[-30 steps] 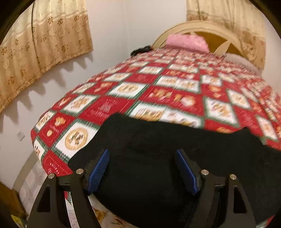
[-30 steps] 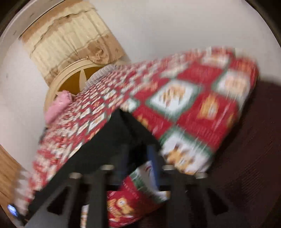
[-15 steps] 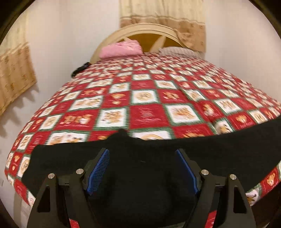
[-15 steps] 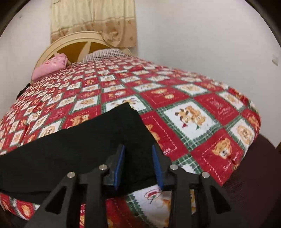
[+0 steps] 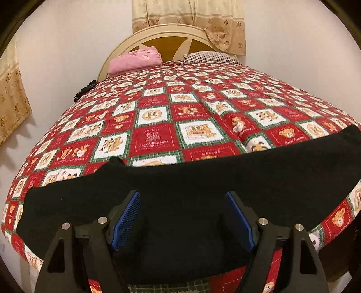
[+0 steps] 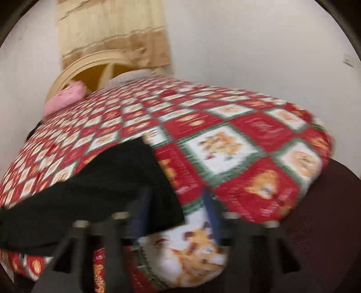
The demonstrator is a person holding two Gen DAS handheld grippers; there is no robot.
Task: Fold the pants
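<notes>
**One pair of black pants across the foot of the bed**

One pair of black fabric pants (image 5: 191, 180) lies stretched sideways along the near edge of the bed, on the red, white and green teddy-bear patchwork quilt (image 5: 158, 135). Some of the cloth hangs over the bed's front edge.

Your left gripper (image 5: 182, 219) hangs over the middle of the pants with its jaws wide apart; the blue pads (image 5: 126, 216) are clear of the cloth and grip nothing.

Your right gripper (image 6: 173, 214) sits at the pants' right end (image 6: 112, 180), in a blurred view. Its jaws are opening; the end of the pants lies between them, beside the left pad, and the quilt shows beside the right pad. The pads do not press the cloth.

Farther back, a pink folded cloth (image 5: 135, 60) and a striped pillow (image 5: 209, 57) rest against the cream arched headboard (image 5: 171, 30), under a beige patterned curtain (image 5: 187, 15).
</notes>
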